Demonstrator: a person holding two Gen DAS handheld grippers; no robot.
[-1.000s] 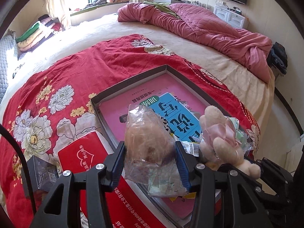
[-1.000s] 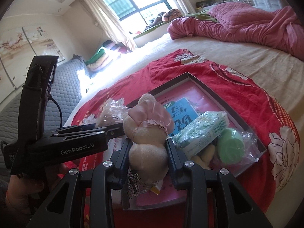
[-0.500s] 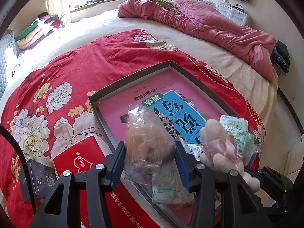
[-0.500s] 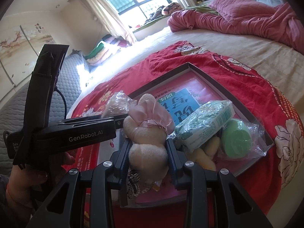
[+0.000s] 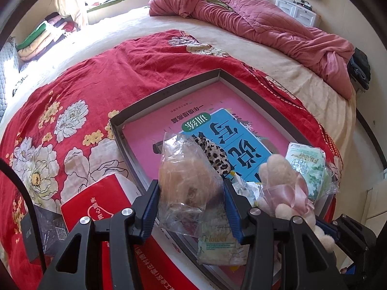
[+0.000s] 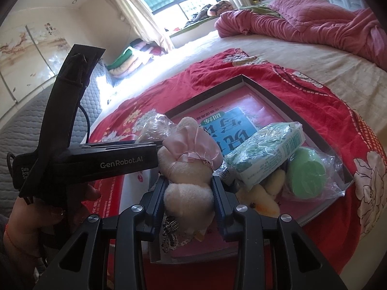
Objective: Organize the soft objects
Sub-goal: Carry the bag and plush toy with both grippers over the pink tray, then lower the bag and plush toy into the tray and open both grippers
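Left gripper (image 5: 191, 203): fingers closed against a clear plastic bag (image 5: 188, 181) of brownish soft material, held above the near edge of the grey tray (image 5: 169, 91). Right gripper (image 6: 188, 198): fingers clamped on a cream plush toy (image 6: 188, 166) with pink bow, over the tray's near corner. The left gripper's body reads "GenRobot.AI". In the tray: tissue pack (image 5: 307, 166) printed "Flower", green ball (image 6: 306, 172) in plastic, leopard-print piece (image 5: 215, 154), pink-and-blue book (image 5: 205, 120) with Chinese lettering. Red box (image 5: 96, 205) lies left of the tray. Beyond, red floral blanket (image 5: 96, 72).
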